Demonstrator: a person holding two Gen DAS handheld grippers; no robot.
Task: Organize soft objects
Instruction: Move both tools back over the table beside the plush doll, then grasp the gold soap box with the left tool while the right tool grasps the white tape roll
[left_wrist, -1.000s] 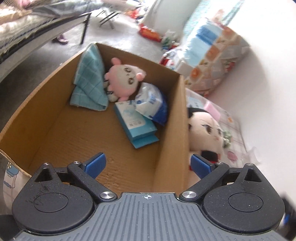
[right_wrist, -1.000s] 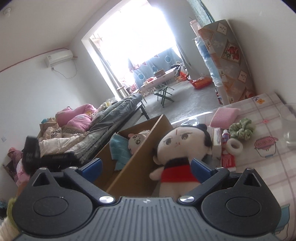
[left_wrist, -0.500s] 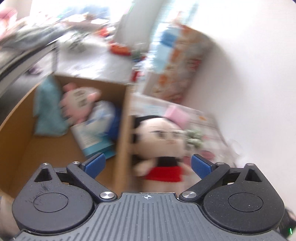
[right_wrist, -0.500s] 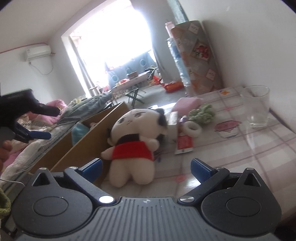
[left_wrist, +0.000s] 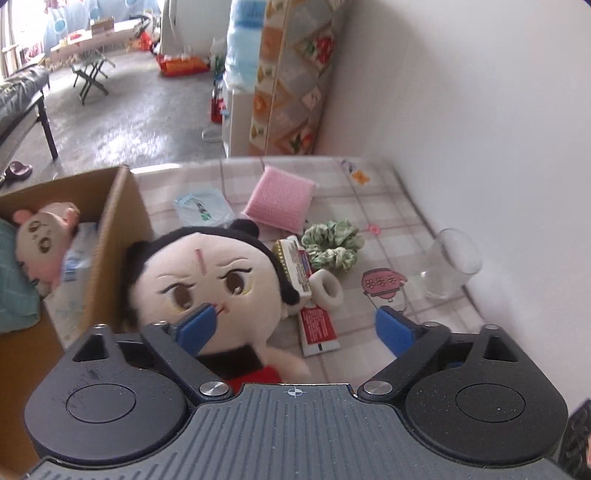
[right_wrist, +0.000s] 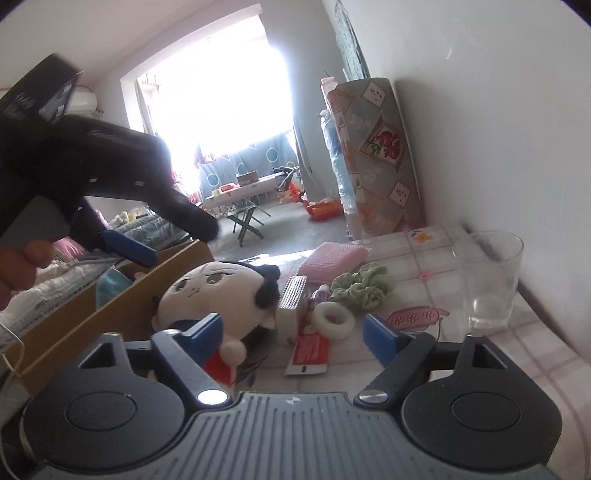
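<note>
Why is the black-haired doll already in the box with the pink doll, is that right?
Not quite. The left wrist view shows the black-haired doll outside the box, on the table against its wall. Only the pink doll is inside.

Daylight flooded in from doorway (right_wrist: 218, 133) at far end; it was blown out white in right wrist view. Left tongs (right_wrist: 122, 254) were dark silhouette against it, motion-blurred. Wall (left_wrist: 461, 110) was evenly lit, with soft shadow beside rolled mat (left_wrist: 291, 74). Strong fisheye bending at edges, black corners. Doll (left_wrist: 214, 280) was sharp; box (left_wrist: 122, 221) slightly soft.
</note>
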